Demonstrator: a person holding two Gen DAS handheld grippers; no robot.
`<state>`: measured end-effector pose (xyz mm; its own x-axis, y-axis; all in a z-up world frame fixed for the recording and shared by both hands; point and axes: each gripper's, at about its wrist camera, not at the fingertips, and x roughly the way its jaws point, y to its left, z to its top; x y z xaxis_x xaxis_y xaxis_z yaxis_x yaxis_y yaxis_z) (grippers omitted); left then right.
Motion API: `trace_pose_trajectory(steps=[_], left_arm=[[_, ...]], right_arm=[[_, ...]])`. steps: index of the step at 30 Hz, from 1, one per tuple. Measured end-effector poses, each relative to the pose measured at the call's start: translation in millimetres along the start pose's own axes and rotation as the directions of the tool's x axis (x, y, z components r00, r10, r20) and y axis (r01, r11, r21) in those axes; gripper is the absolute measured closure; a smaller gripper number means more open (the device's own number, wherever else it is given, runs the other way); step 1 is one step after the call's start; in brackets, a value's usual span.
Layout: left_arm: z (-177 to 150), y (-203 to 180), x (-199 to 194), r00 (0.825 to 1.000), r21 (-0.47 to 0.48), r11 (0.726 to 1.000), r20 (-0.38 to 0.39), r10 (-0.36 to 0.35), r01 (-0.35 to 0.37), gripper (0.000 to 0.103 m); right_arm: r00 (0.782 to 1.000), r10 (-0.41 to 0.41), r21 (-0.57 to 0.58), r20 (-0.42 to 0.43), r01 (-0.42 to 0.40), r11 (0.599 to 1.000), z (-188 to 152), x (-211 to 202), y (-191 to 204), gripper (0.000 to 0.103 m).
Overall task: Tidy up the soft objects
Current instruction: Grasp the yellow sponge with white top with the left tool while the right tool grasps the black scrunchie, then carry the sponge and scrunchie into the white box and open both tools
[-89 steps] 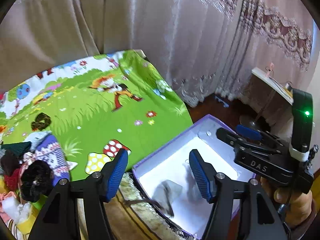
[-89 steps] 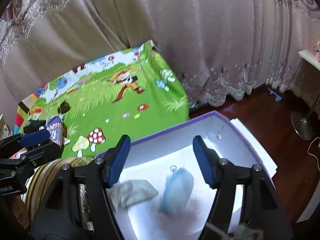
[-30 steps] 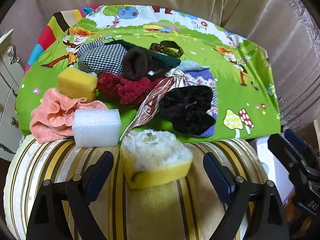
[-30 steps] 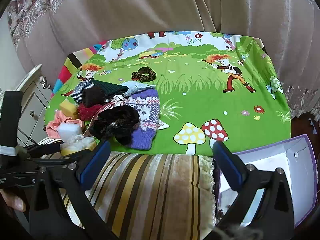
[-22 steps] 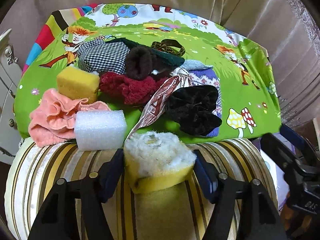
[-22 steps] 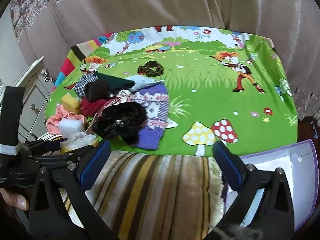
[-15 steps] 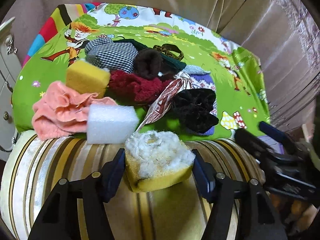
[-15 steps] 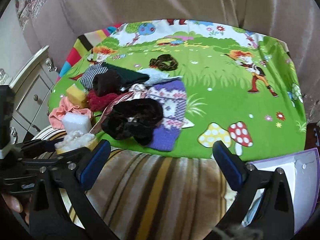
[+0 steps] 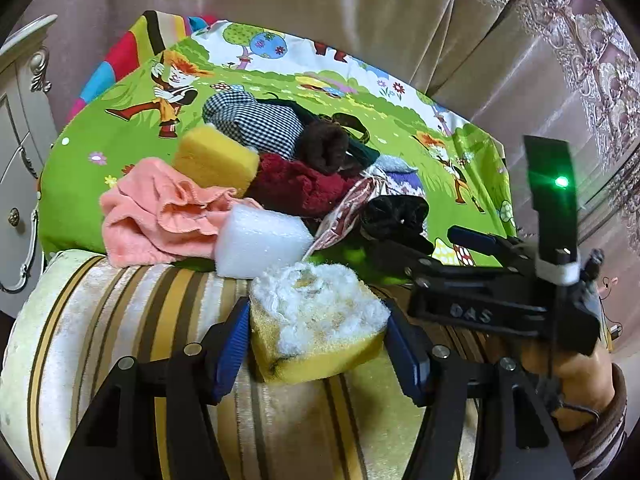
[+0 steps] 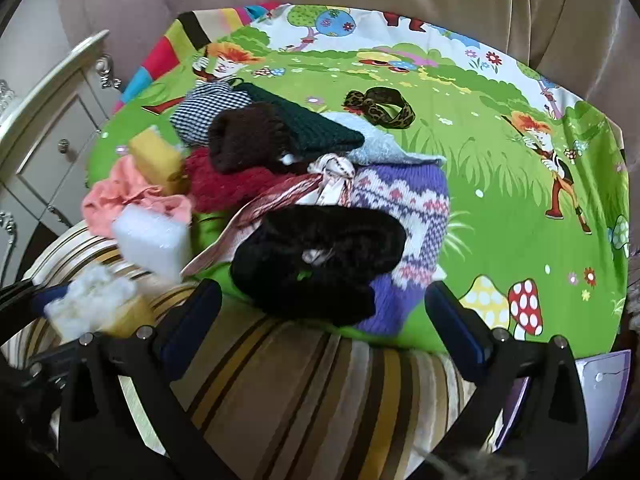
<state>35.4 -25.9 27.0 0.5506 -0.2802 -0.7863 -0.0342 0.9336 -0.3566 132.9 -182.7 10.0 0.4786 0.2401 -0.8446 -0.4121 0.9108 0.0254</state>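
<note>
Left gripper (image 9: 316, 350) pads pressing fluffy yellow sponge (image 9: 316, 328); right gripper (image 10: 322, 320) open.

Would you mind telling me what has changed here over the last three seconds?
Both tools swung from the purple box to the pile on the green mat. The left tool closed on the yellow sponge with white fluff and now grips it. The right tool, open and empty, came in toward the black fuzzy item. The pile itself looks undisturbed.
</note>
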Motion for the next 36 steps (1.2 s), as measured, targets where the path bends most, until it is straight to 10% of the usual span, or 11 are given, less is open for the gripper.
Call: trace_pose_trajectory(steps=[6, 10, 17, 36], left_arm=[[-2.7, 6.3, -1.2, 1.0, -0.018, 1.0, 0.008, -0.021, 0.021, 0.039], [-3.4, 6.9, -1.8, 1.0, -0.023, 0.999, 0.012, -0.026, 0.026, 0.039], [-5.2, 4.8, -2.7, 1.0, -0.017, 1.0, 0.018, -0.015, 0.015, 0.039], [-5.8, -34.1, -3.3, 0.999, 0.08, 0.997, 0.024, 0.022, -0.024, 0.04]], right_arm=[[0.999, -0.015, -0.005, -0.036, 0.015, 1.0, 9.9, 16.2, 2.2, 0.025], [0.998, 0.008, -0.009, -0.063, -0.008, 1.0, 7.7, 21.3, 2.5, 0.065], [0.997, 0.077, -0.002, -0.03, -0.077, 0.997, -3.7, 2.2, 2.9, 0.087], [0.984, 0.109, 0.122, 0.138, -0.126, 0.984, -46.5, -75.3, -43.7, 0.09]])
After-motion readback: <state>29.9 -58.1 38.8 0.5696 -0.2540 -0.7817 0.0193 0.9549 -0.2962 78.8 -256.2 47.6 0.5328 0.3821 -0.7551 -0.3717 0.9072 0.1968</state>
